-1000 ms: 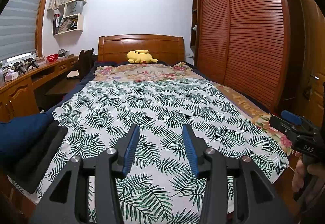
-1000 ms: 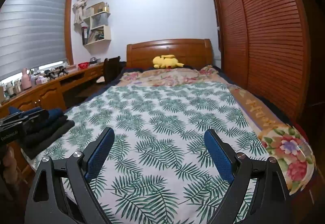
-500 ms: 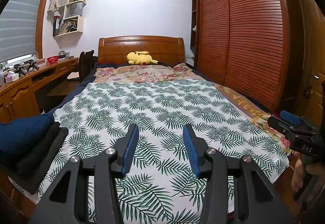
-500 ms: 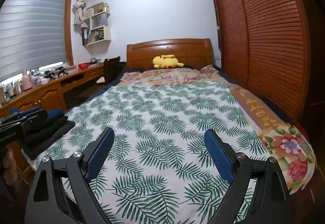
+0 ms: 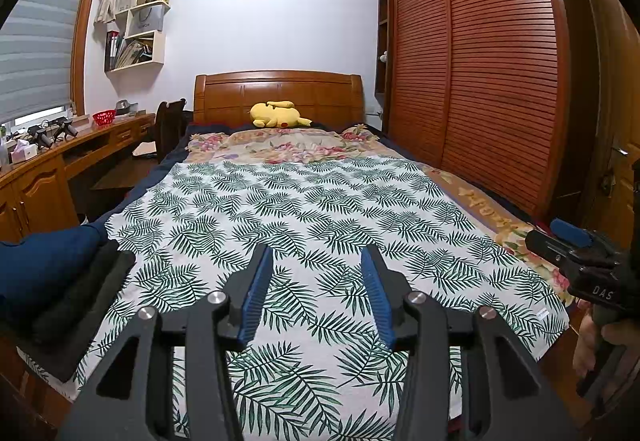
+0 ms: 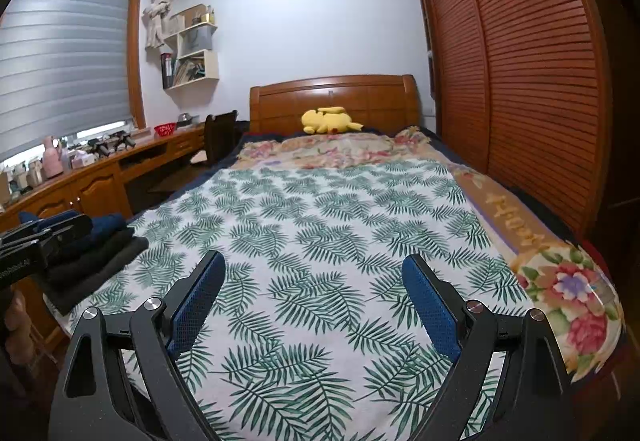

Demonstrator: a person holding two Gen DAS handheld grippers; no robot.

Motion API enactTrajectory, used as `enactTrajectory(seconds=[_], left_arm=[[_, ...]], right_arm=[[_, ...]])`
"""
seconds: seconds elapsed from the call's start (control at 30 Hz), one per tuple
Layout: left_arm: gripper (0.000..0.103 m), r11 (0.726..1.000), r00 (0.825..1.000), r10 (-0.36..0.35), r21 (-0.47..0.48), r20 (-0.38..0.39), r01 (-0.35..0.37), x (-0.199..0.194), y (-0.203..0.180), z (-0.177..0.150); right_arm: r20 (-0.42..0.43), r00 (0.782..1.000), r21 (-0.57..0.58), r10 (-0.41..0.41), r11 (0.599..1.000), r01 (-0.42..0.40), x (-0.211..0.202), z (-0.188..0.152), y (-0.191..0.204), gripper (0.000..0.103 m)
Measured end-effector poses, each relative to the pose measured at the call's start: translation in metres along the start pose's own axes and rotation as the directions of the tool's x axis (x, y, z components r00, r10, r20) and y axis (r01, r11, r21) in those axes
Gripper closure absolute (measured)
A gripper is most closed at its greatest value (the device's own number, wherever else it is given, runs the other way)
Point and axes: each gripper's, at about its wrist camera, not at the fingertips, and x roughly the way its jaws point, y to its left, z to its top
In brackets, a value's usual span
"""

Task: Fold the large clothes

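On the bed, leaf-print cloth lies flat; unfolded.

Folded stack left on bed sheet

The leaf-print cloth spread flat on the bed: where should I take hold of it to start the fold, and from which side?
Take the leaf-print cloth by its two near corners, coming in from the foot of the bed. It lies flat, and its near hem hangs over that end, giving the jaws an edge to pinch. The left gripper and right gripper already hover there, open and empty.
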Motion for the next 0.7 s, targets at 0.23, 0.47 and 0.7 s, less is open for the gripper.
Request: enactTrajectory(seconds=[0.23,0.47,0.7], left_arm=[[0.057,1.000,1.000,0.000,0.000,-0.001,0.000,0.0000,-0.0002,-0.0003],[0.057,1.000,1.000,0.000,-0.001,0.000,0.000,0.0001,-0.0003,-0.0006],[0.057,1.000,1.000,0.000,0.002,-0.002,0.000,-0.0010,-0.0016,-0.0002]], right_arm=[[0.000,1.000,0.001,0.000,1.000,0.000,0.0000,0.0000,-0.0003,0.011],[0.001,1.000,0.001,-0.001,1.000,0.001,0.0004,0.0000,-0.0008,0.011],[0.001,1.000,0.001,-0.001,1.000,0.001,0.0006,-0.0004,-0.0012,0.011]])
